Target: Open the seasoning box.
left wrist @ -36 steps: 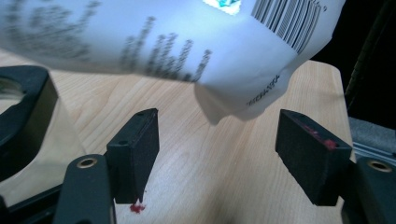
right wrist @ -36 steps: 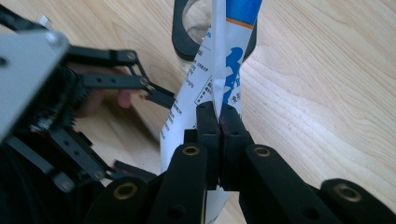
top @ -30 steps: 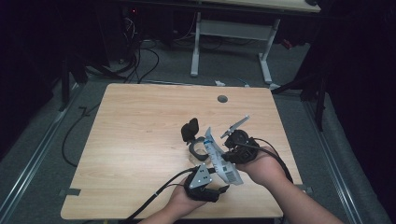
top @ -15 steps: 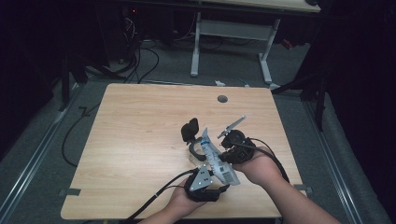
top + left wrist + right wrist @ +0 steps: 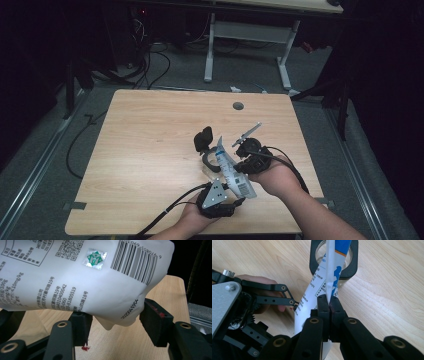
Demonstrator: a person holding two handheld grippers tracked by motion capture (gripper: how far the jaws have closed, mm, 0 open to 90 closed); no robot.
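The right gripper (image 5: 329,305) is clenched on the thin edge of a white pouch (image 5: 312,300) (blue print on one face, small text on the other), holding it tilted above the worktop (image 5: 150,145) near the front right corner. The pouch's upper end leans over a glass jar (image 5: 333,255) that sits in a black square holder (image 5: 313,257) just in front of the gripper. In the high view the pouch (image 5: 232,170) slants between the two hands, its barcoded lower end pointing toward the front edge. The left gripper (image 5: 113,325) has just been closing, and its jaws stand on either side of that lower corner (image 5: 112,320): the left pad looks to touch the pouch from beneath, while the right pad stands just beside it, so the grip is not yet firm. A small red mark (image 5: 85,348) shows on the worktop under the left jaw.
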